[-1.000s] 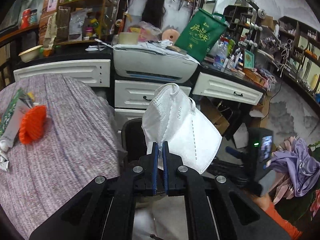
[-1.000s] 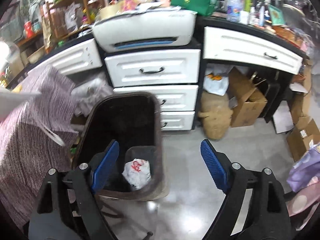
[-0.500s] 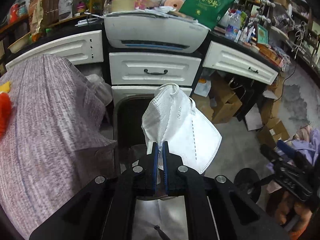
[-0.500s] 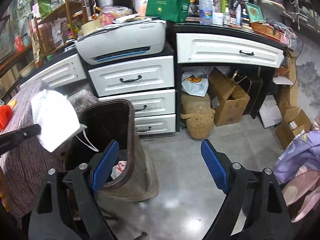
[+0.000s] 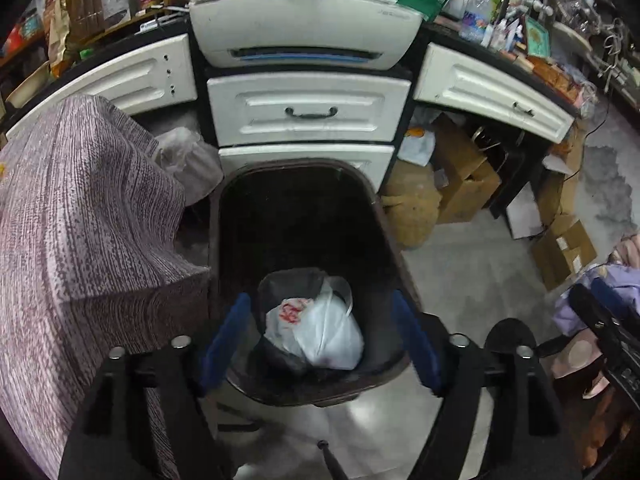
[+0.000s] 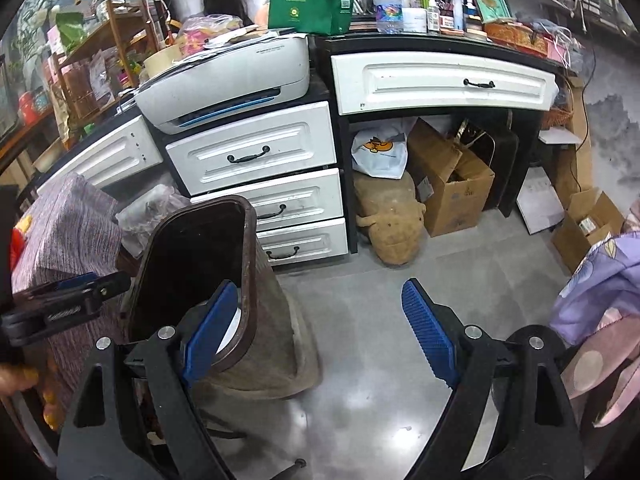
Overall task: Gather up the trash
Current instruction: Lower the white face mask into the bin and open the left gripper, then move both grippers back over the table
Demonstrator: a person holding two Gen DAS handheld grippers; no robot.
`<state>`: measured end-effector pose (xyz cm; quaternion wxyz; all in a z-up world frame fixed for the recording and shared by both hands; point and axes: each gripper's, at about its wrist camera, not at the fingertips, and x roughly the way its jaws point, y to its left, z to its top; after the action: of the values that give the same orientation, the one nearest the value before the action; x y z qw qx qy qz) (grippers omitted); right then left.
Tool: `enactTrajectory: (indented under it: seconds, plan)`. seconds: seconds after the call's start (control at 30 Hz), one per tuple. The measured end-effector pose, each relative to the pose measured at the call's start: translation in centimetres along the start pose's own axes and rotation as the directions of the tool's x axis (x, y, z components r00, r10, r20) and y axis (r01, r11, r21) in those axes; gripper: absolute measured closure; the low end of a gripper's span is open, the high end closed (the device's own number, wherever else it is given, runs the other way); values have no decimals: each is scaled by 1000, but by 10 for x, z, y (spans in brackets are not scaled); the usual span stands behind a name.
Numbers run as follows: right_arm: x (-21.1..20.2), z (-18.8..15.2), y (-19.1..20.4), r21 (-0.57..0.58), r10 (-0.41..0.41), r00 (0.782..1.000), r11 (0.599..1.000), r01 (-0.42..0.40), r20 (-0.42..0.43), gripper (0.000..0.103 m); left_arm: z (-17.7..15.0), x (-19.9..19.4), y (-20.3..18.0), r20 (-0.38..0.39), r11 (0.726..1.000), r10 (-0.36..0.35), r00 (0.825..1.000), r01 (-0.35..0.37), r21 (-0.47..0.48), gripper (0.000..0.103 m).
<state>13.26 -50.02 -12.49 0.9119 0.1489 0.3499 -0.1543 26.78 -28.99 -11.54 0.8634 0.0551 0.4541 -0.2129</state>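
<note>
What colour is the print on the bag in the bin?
Red, on a white plastic bag inside the bin; clearest in the left wrist view.

Probably home office: printer (image 6: 236, 80), drawers (image 6: 252, 148), cluttered shelves (image 6: 92, 68).

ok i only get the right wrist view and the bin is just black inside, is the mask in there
Observer: Yes. The mask lies at the bottom of the bin, on a white bag with red print.
Operator: and the left gripper, open or shut
Observer: Open. The left gripper hangs over the bin's mouth with nothing between its fingers.
Operator: mask caught on the rim anywhere
Observer: No. Its ear loop shows well below the rim, down by the bag.
</note>
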Motion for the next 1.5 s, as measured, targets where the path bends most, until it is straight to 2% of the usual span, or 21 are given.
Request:
enactTrajectory:
  seconds: [0.13,0.3,0.4,0.63,0.83,1.03,1.23,1.4,1.5]
  plan:
    - [1,1,-2,8,-14,1000,1000,14,-4,16,-3,-16,-2,15,1000,-20,1000,20,-9,22]
    - [3,-1,1,4,-6,1000,1000,6,-23,16,-8,-48,3,72,997,-56,996,60,-52,15]
    - [4,-1,8,-6,5,1000,1000,-5,-30,16,-10,-68,4,96,997,-50,994,55,-50,13]
    - [-1,-2,45,-58,83,996,995,-85,-34,16,-21,-123,14,180,999,-26,983,29,-14,7]
    - [-15,-5,86,-131,174,985,976,-175,-23,16,-39,-163,40,237,999,0,971,11,-45,6]
    - [-39,-9,138,-232,292,956,929,-289,-25,16,-68,-195,81,277,990,93,956,-58,-131,6]
    - [-61,-16,186,-326,392,919,864,-384,-45,16,-97,-214,129,264,966,190,946,-132,-223,6]
    - [-77,-21,222,-397,463,884,800,-450,-69,16,-117,-228,174,247,926,286,926,-200,-319,6]
    - [-82,-24,242,-423,493,865,767,-482,-93,16,-124,-237,201,248,899,325,913,-217,-381,6]
